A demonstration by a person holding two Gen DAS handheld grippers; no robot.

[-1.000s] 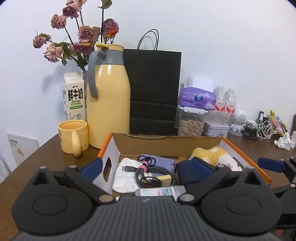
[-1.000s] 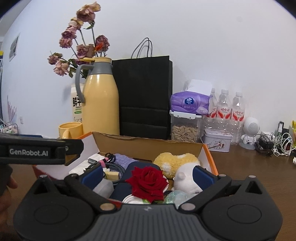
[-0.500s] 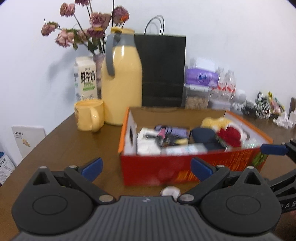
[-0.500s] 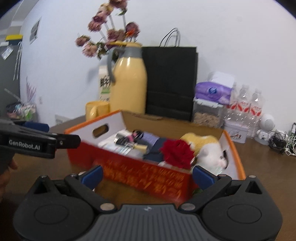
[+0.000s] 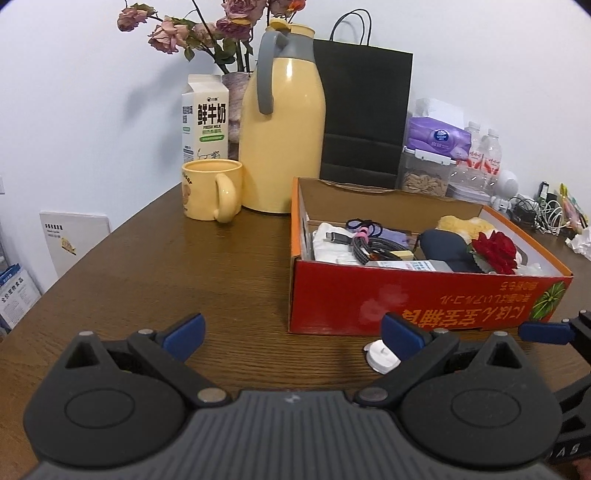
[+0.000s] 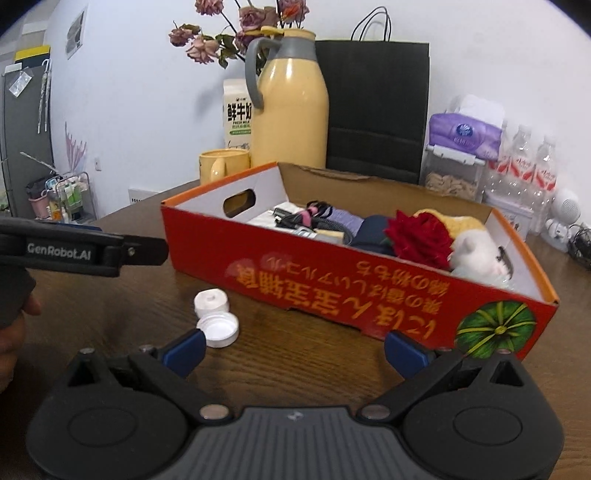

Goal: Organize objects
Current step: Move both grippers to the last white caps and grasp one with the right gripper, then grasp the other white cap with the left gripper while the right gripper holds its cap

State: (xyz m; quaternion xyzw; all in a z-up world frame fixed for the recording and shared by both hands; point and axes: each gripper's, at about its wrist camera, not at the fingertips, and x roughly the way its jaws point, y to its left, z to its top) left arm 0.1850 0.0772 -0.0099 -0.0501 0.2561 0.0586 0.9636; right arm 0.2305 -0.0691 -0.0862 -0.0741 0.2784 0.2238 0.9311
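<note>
Pulled back from above the box (image 6: 354,291) since a second ago: left gripper (image 5: 291,330) and right gripper (image 6: 293,345), both spread wide and empty, low over the table (image 5: 184,280). Step judged in hand: fetching the one white cap (image 6: 218,328) and one white spool (image 6: 211,301) left touching just outside the box's red front; next, closing on one and lifting it in. Counted inside: one rose (image 6: 419,236), one cable (image 5: 369,245); behind, one mug (image 5: 210,194), one flask (image 5: 282,136).

Place: a lived-in home room
Showing it: thermos (image 5: 281,122), milk carton (image 5: 205,118), dried flowers (image 5: 207,26) standing ahead on the bench (image 5: 166,273)
</note>
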